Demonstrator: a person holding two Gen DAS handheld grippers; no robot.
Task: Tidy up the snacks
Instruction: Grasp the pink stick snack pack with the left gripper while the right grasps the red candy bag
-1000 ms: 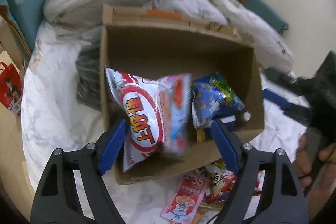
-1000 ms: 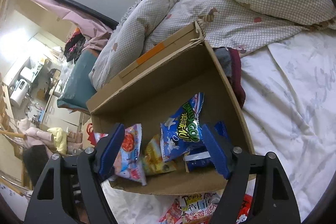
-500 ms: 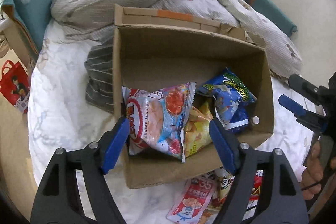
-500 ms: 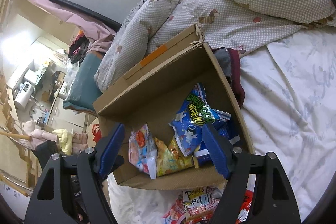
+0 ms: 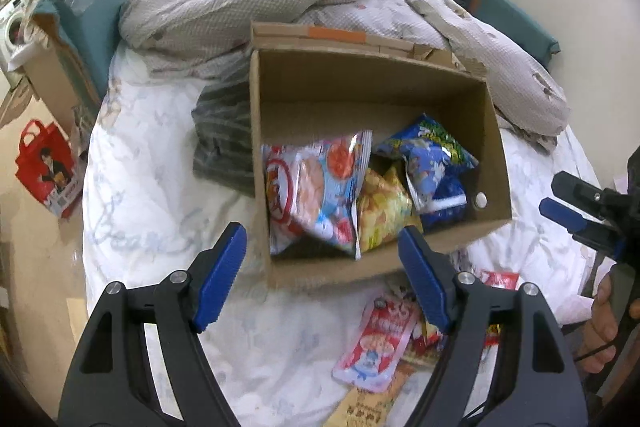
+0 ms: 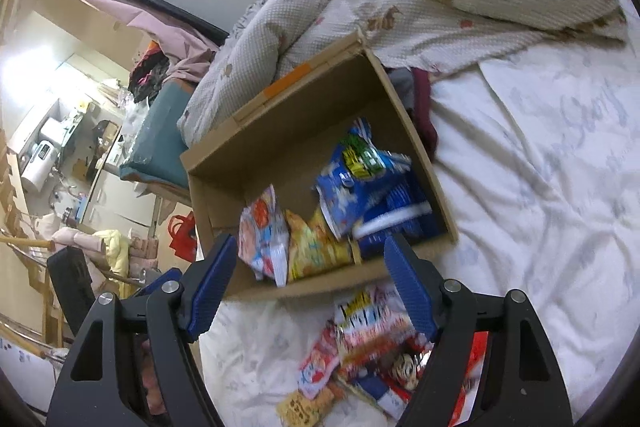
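Dropped from the spread left tool (image 5: 322,267), the shrimp bag (image 5: 316,195) lies boxed just ahead.

snack bags (image 5: 320,195) in box (image 5: 496,147), bed (image 5: 160,195)

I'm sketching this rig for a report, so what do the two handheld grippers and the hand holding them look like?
Both the left gripper and the right gripper have matte black triangular-cutout finger frames, silver round bolts and ribbed blue rubber pads. The left wrist view shows the bare-skinned right hand gripping a black handle, with a thin black cable looping near it. No sleeve is visible.
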